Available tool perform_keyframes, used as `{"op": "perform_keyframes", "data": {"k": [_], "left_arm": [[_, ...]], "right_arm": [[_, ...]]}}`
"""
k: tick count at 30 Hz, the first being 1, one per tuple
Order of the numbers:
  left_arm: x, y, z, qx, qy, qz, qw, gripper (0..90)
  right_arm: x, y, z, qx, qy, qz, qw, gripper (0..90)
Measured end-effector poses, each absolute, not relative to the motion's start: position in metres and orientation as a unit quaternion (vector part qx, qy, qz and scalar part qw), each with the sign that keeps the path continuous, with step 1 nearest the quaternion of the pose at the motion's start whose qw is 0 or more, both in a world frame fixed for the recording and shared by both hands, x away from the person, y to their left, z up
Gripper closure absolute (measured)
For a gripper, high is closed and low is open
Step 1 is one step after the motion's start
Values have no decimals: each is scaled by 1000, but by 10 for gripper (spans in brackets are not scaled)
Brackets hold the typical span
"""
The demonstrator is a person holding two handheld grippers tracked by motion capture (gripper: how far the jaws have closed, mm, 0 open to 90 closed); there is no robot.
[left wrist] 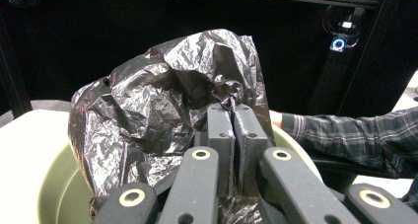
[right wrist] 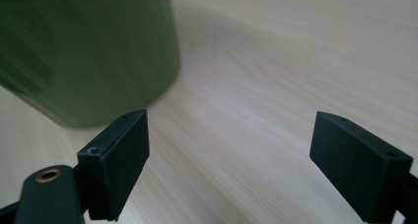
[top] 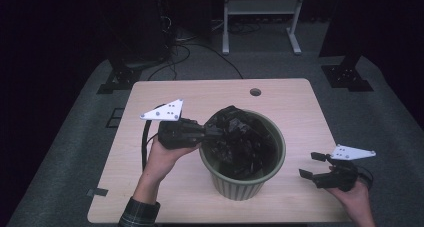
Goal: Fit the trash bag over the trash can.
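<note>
Black plastic bag: crumpled, glossy, thin film; lying partly inside green bin, bunched upper part raised above bin's rim at rim's left side as the high view shows it. In left gripper view, bag seen as creased mass standing above pale green rim. No print, brand or label legible on bag.

Green bin: round, ribbed outer wall, standing upright near middle of table, slightly toward near edge. In right gripper view, bin's wall at upper left, blurred. No writing readable on it.

Left gripper: held level at bin's left rim, grey 3-cornered plate on top, cable trailing down toward near edge. 2 jaws pressed almost together, pinching fold of bag film between pads, as left gripper view shows.

Right gripper: at table's right near corner, well apart from bin, pointing left toward it. Jaws spread wide, nothing between them, bare wood beneath in right gripper view.

Table: light wood top, rounded corners, 1 round hole near far edge.

Plaid sleeve: seen beyond bin in left gripper view.

Small blue-lit ring: on dark stand in background, no text legible.
</note>
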State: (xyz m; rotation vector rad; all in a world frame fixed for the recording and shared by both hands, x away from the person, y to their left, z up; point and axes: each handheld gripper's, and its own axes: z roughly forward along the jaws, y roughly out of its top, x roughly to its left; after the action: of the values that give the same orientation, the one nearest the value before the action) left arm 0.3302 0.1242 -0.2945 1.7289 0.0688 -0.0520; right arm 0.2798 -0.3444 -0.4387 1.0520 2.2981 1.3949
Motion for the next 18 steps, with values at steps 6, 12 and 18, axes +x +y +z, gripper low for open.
{"op": "perform_keyframes", "data": {"k": [6,12,18], "left_arm": [[334,117,-289,761,37,-21,647,873],[337,106,-286,763,40,-23,645,873],[337,92,-286,767,44,-23,639,873]], "right_arm": [[277,-340,-402,334,760,549,100,201],[271,-334,-365,294,744,592,97,242],[264,-308,-332,232,754,610,81,307]]}}
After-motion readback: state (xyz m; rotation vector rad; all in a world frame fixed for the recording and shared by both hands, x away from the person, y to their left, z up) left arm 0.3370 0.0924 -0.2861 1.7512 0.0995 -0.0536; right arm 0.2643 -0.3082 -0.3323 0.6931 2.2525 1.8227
